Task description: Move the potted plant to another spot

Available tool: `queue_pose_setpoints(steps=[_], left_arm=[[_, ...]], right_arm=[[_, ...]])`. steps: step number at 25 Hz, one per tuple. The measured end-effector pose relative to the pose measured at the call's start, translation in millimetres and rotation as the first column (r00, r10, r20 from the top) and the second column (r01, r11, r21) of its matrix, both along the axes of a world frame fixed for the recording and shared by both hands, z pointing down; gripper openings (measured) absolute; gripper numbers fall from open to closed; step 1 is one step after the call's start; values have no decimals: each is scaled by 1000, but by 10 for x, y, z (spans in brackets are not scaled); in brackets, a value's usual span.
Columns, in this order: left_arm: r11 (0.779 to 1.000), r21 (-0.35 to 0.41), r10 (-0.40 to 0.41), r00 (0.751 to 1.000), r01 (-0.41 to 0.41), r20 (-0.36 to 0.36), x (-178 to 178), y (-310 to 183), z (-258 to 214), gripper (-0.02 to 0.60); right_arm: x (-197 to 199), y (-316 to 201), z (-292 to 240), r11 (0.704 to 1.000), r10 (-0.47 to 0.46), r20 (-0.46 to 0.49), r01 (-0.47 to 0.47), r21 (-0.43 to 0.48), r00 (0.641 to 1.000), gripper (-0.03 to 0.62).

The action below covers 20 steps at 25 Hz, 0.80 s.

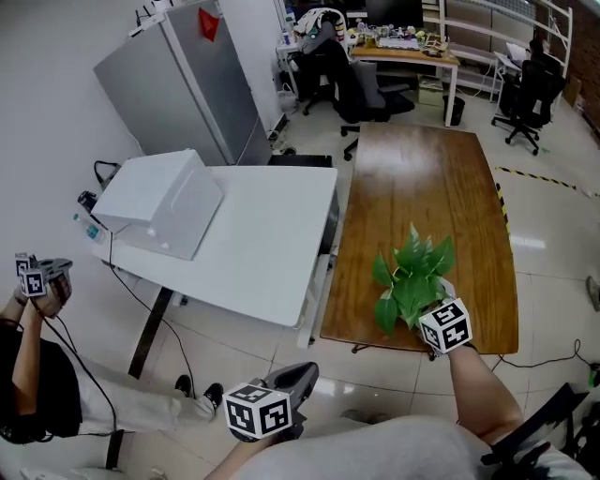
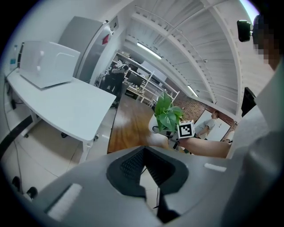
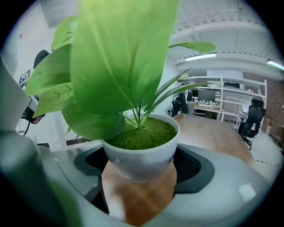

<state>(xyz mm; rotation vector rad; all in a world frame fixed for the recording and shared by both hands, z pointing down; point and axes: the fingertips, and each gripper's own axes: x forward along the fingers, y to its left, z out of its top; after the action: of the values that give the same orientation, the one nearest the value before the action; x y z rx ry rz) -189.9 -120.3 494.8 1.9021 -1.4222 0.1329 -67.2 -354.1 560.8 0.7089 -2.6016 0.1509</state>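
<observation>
Tabletop: right gripper snug around potted plant

The plant has bright green leaves, and green moss fills its plain white pot. The table is glossy brown with a wood grain. At its 9 o'clock the desk is white. At 10 o'clock the fridge is grey with 1 red sticker. The left gripper and right gripper are grey with black pads, and each bears a cube of black-and-white squares. At 12 o'clock the chairs are black.
</observation>
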Motion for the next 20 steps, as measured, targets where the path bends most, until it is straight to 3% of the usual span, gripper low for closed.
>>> queue_pose_setpoints(steps=[4,9,12,20], left_arm=[[998,-4,-59,998,59,-6,-377,204,40,-5],[989,-23,-148,989,148,1,-351,373,20,-5],[979,-29,-203,979,203,4,-360,480,37,-5],[941,-40,-335,942,335,-1,-946,933,99,-5]], right_arm=[[-512,110,28,998,-58,2,58,-8,998,457],[-684,140,-23,991,-132,19,132,-24,991,457],[-855,199,6,982,-184,28,185,-32,983,457],[-1869,512,76,948,-316,19,317,-29,949,457]])
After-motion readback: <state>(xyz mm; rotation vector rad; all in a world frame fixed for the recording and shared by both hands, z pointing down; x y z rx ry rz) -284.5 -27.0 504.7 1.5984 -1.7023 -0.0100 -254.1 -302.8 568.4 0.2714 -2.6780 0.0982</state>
